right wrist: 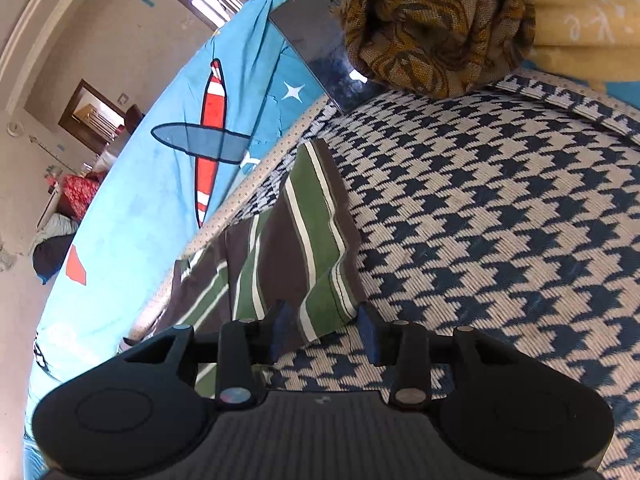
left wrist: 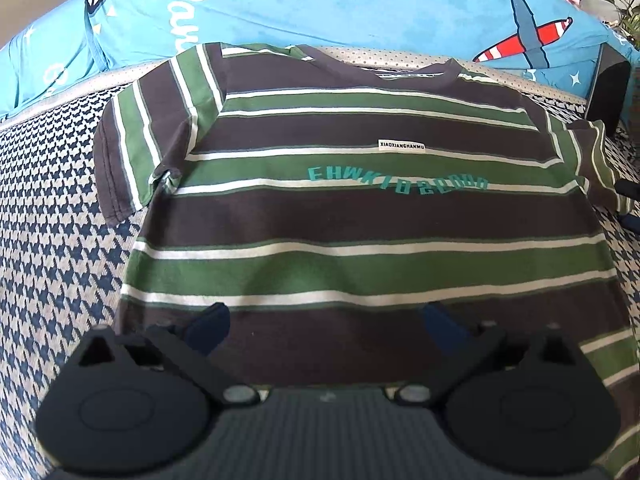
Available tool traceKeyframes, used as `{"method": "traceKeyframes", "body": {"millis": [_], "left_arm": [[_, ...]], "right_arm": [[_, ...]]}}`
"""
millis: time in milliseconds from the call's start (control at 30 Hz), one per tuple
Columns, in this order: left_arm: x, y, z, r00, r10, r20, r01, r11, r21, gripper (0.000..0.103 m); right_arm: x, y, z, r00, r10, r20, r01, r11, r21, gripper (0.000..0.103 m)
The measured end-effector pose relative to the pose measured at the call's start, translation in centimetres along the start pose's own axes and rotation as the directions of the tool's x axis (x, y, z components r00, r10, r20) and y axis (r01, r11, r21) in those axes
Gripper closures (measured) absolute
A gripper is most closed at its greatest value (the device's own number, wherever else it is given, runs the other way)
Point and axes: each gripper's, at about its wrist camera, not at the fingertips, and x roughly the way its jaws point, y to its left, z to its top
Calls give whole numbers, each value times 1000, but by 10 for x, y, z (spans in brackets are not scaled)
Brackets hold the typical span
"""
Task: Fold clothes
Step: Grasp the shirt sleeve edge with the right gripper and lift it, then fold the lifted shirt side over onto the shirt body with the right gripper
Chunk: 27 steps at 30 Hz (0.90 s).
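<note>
Houndstooth navy-and-cream mat (left wrist: 52, 240), blue aeroplane-print bedding (left wrist: 320, 8) behind, striped brown-green-white T-shirt (left wrist: 340, 216) flat on mat, left hand-held gripper (left wrist: 326, 326) wide above hem, right hand-held gripper (right wrist: 326, 330) parted around sleeve (right wrist: 316, 240).

— What colours are you seeing on the shirt (left wrist: 360, 216)?

— Brown and green bands with thin white stripes are running across it, teal letters (left wrist: 396, 180) arching over the chest.

— Under it?

— The mat (left wrist: 52, 240) is showing navy-and-cream houndstooth. Behind, the blanket (left wrist: 320, 4) is glowing sky blue, with a red-and-white striped plane (left wrist: 528, 40).
</note>
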Motion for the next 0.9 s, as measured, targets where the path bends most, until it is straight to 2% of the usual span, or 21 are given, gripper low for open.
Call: {"method": "traceKeyframes", "body": {"millis": [167,367,433,500,700,867,900], "left_arm": [[1,1,-1,1000,1,-5,-1,1000,-1,0],[1,3,-2,1000,5,-8,-5,1000,-6,0],[1,4,-2,1000,6,-9,-6,1000,-9,0],[2,5,-2,1000,6,-12,-6,1000,-14,0],[3,6,-2,1000,4,-19,-4,1000,-22,0],[3,10,-2,1000,5,-20,-6,1000,-24,0],[3,11,-2,1000,8,-20,-8,1000,-27,0]], "right_arm": [[5,-2,2,999,11,46,-14,999,46,66],[15,3,6,996,30,80,-32,999,23,66],[18,6,8,997,34,73,-36,999,22,79],[19,8,7,997,13,76,-13,1000,11,82],[25,7,8,994,-17,107,17,1000,3,81],[31,14,9,989,-42,142,50,997,-53,81],[32,17,9,988,-48,147,58,996,-64,87]]}}
